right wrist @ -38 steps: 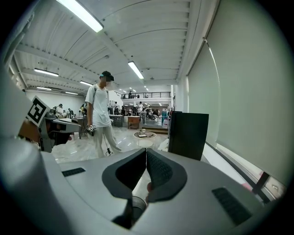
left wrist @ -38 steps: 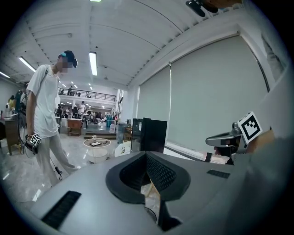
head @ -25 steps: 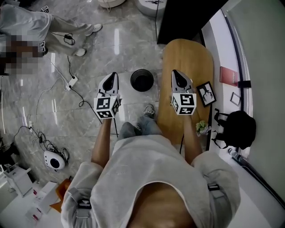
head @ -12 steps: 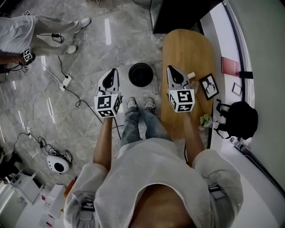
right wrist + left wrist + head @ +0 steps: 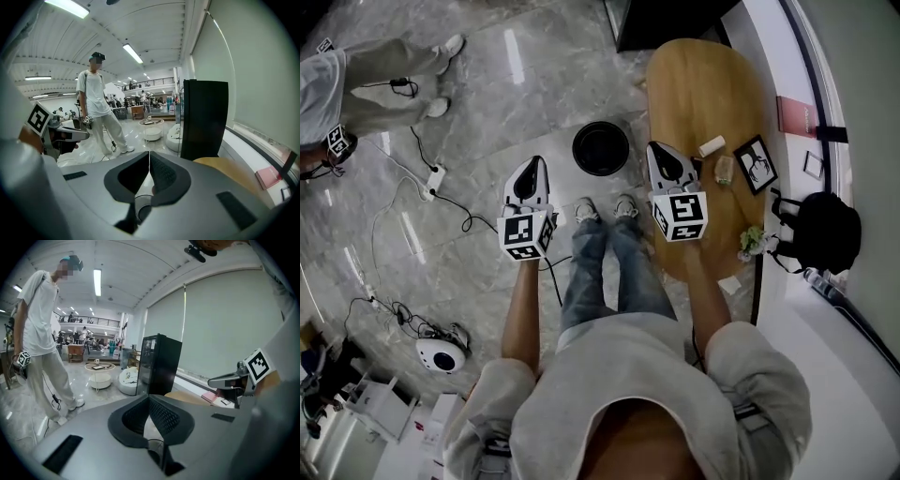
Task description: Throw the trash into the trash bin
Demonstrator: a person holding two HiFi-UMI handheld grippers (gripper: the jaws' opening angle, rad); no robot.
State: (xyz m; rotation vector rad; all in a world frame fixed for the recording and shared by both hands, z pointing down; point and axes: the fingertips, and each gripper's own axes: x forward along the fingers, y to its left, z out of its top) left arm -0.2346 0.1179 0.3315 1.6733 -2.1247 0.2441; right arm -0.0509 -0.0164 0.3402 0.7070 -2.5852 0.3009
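Note:
A round black trash bin (image 5: 600, 148) stands on the marble floor just left of an oval wooden table (image 5: 698, 84). On the table's right part lie a small white roll (image 5: 711, 146) and a small clear crumpled item (image 5: 725, 169). My left gripper (image 5: 532, 169) hangs over the floor left of the bin, jaws together with nothing between them (image 5: 149, 397). My right gripper (image 5: 661, 155) hovers at the table's left edge, right of the bin, also shut and empty (image 5: 149, 153). The bin is hidden in both gripper views.
A framed picture (image 5: 759, 164), a small plant (image 5: 753, 241) and a white scrap (image 5: 730, 284) share the table. A black cabinet (image 5: 666, 23) stands beyond it and a black backpack (image 5: 825, 230) to its right. Another person (image 5: 356, 75), floor cables (image 5: 441, 178) and a white device (image 5: 441, 356) are at left.
Both grippers have sunk toward the floor, still shut. The head view has shifted so the table's small items now show, and the bin lies between the two grippers.

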